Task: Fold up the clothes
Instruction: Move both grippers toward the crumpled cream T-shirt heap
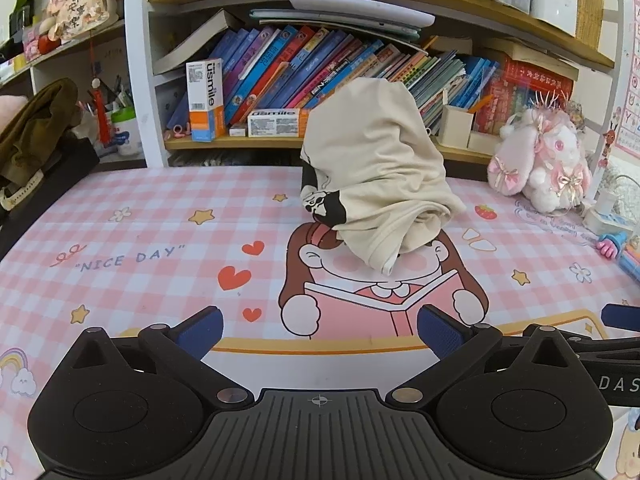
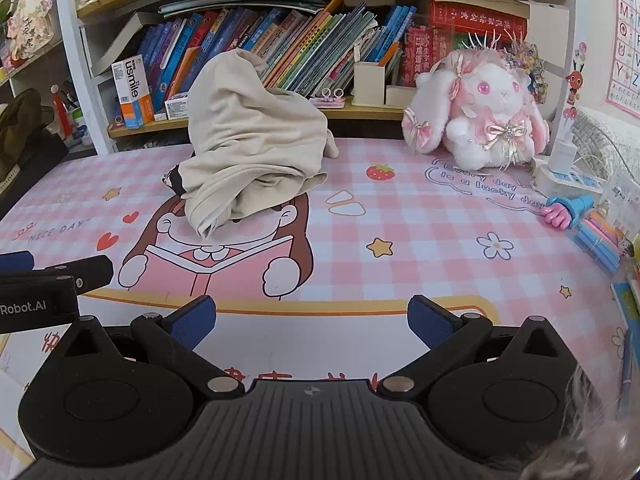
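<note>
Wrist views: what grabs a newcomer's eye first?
The cream garment, heaped in a tall crumpled mound in the middle of the pink checked desk mat, right on the cartoon girl's head, unfolded. Next, the pink-and-white plush rabbit at the mat's back right edge, in front of the crowded bookshelf. Low in each view, the left gripper and right gripper stand open and empty, short of the cloth.

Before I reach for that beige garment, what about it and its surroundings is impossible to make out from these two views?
- Beige garment: bunched in a heap in both views; its own folds hide its type and far side.
- Black print: mostly tucked under beige cloth, unreadable.
- Olive cloth: cut off by the left wrist view's left edge.
- Mat under the heap: covered.
</note>
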`<control>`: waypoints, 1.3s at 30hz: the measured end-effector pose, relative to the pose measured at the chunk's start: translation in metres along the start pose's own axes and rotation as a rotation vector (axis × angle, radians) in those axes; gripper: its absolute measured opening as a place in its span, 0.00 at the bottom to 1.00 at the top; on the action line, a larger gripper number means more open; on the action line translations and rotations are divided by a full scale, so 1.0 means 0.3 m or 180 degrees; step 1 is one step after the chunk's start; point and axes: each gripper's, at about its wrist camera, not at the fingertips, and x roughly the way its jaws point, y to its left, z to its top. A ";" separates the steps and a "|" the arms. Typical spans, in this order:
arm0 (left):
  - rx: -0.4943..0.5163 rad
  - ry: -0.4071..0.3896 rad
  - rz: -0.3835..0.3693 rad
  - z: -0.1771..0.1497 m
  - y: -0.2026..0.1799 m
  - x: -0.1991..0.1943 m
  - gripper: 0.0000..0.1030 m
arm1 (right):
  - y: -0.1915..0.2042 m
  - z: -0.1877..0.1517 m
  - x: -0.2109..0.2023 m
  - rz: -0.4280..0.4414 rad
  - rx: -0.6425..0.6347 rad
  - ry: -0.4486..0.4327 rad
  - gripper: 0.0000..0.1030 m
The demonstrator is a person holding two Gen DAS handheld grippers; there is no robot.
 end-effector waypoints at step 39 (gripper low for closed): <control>-0.0045 0.0149 0.0019 -0.007 0.014 0.015 1.00 | 0.004 -0.007 0.014 -0.0011 0.0051 0.0061 1.00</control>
